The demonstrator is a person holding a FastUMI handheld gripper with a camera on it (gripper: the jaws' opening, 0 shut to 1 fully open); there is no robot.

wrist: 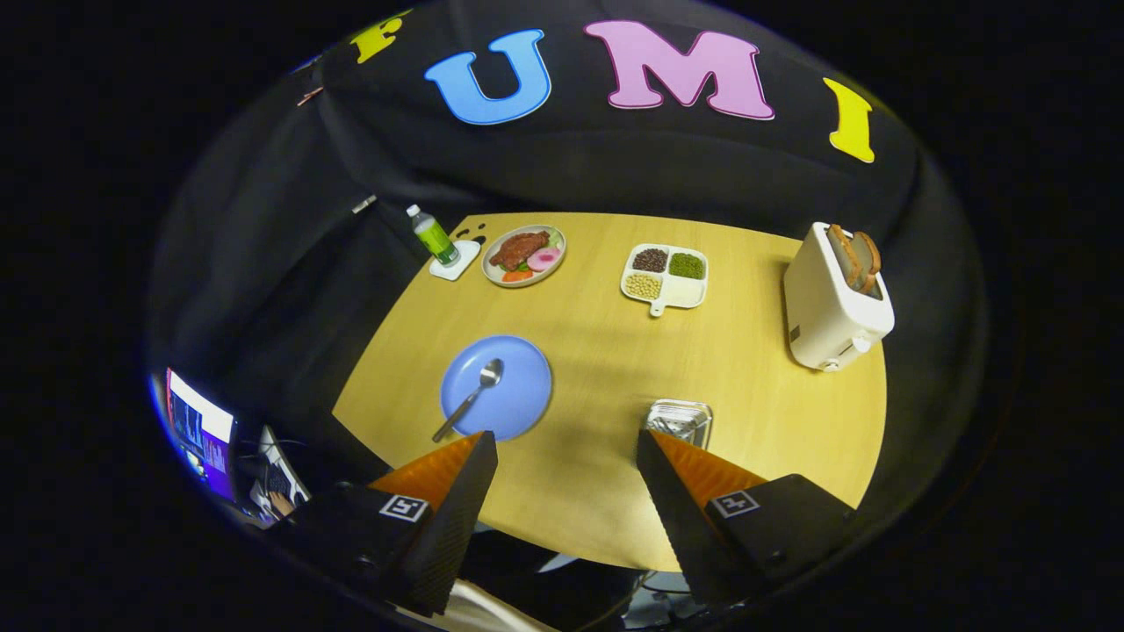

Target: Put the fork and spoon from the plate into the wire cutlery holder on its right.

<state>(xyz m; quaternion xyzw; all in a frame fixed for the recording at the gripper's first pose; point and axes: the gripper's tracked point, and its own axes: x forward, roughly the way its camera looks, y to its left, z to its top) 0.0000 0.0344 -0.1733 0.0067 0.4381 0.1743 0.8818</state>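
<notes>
A blue plate (pixel 514 391) lies on the wooden table (pixel 597 351), just beyond my left finger. A metal spoon (pixel 470 399) rests on it, bowl toward the far side, its handle sticking out over the plate's near left rim. The wire cutlery holder (pixel 678 421) stands to the right of the plate, just ahead of my right fingertip; I look down into it and cannot tell what it holds. My gripper (pixel 566 443) hovers high above the table's near edge, open, with nothing between the fingers.
At the far side stand a green bottle (pixel 433 235) on a white coaster, a plate of food (pixel 524 254) and a divided dish of beans (pixel 666 276). A white toaster (pixel 834 298) with bread stands at the right. A lit screen (pixel 200 430) is off the table's left.
</notes>
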